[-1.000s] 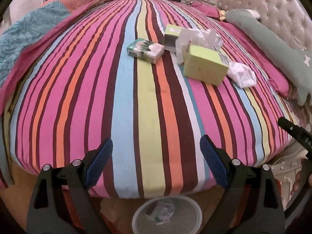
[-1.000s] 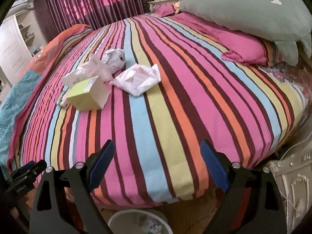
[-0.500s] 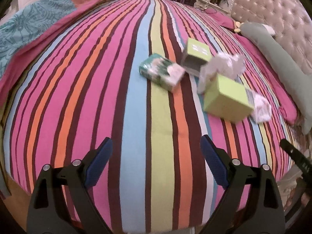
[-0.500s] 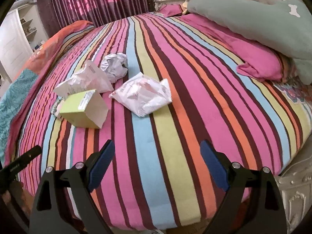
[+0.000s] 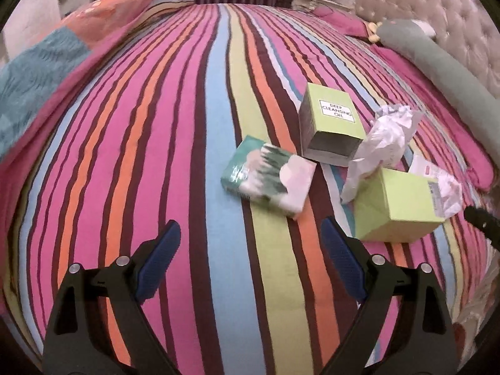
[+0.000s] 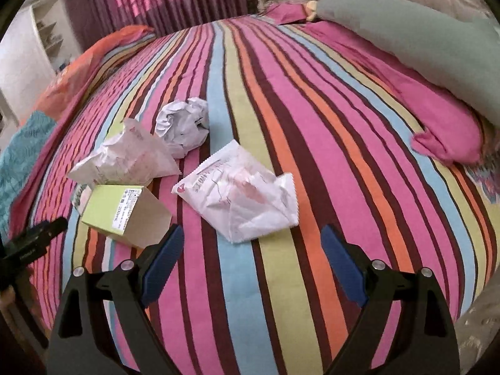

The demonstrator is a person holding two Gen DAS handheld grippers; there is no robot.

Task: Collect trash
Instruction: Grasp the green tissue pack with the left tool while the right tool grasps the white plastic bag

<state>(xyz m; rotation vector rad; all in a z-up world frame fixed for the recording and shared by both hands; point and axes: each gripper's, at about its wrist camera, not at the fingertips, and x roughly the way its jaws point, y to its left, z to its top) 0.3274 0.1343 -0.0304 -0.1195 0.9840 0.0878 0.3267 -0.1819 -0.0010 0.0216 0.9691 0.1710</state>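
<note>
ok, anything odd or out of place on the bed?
Yes: litter on the striped bedspread. Two green boxes tipped over, a tissue pack, crumpled paper and wrappers.

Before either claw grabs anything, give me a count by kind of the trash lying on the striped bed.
Light green cartons: 2, one labelled cleansing oil, one nearer the bed edge
Green tissue packs: 1
White wrappers or bags: 2, one flat, one crumpled
Paper balls: 1
Total: 6
</note>
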